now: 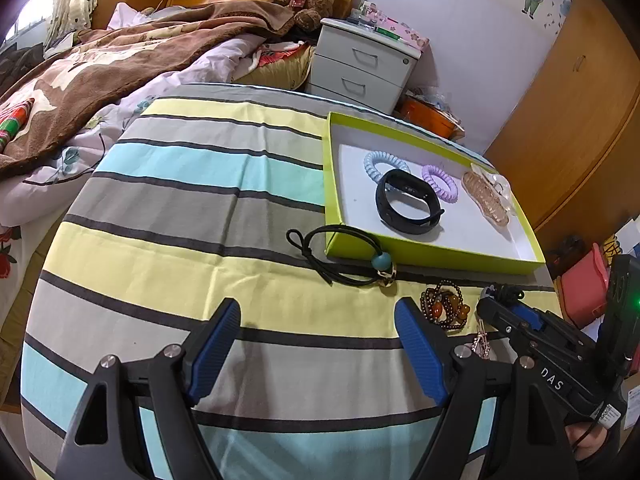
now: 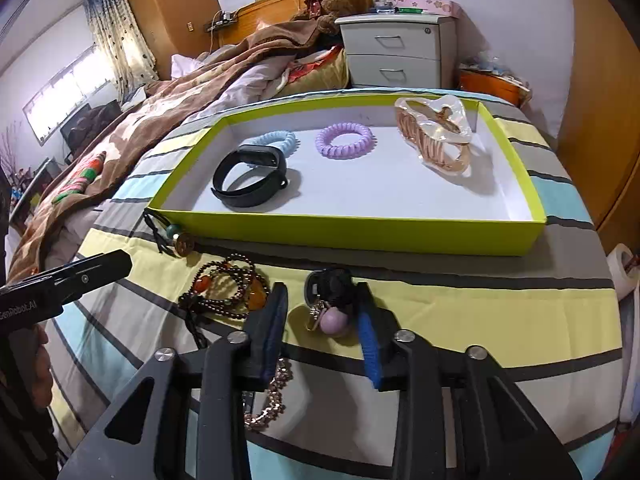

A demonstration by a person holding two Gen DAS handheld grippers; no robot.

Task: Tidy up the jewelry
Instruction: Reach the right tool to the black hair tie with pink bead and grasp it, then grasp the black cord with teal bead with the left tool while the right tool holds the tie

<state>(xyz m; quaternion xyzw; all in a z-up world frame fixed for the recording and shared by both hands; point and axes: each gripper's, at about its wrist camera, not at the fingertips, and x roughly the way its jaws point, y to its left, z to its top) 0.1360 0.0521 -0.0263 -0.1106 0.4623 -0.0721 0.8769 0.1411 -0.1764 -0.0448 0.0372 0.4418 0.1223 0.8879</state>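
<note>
A lime-green tray (image 2: 360, 236) (image 1: 420, 254) holds a black wristband (image 2: 250, 178) (image 1: 408, 202), a blue coil tie (image 2: 280, 140), a purple coil tie (image 2: 344, 140) and a clear hair claw (image 2: 436, 136). In front of it lie a black hair tie with a teal bead (image 1: 348, 256), a brown bead bracelet (image 2: 228, 292) (image 1: 444, 306), a rose chain (image 2: 272, 396) and a black hair tie with a lilac ball (image 2: 334, 304). My right gripper (image 2: 324, 332) is open around the lilac-ball tie. My left gripper (image 1: 318, 344) is open and empty over the cloth.
The striped cloth (image 1: 200, 208) covers the table. A bed with a brown blanket (image 1: 120, 52) is to the left, a white nightstand (image 1: 360, 64) behind, and a wooden wardrobe (image 1: 580, 120) to the right.
</note>
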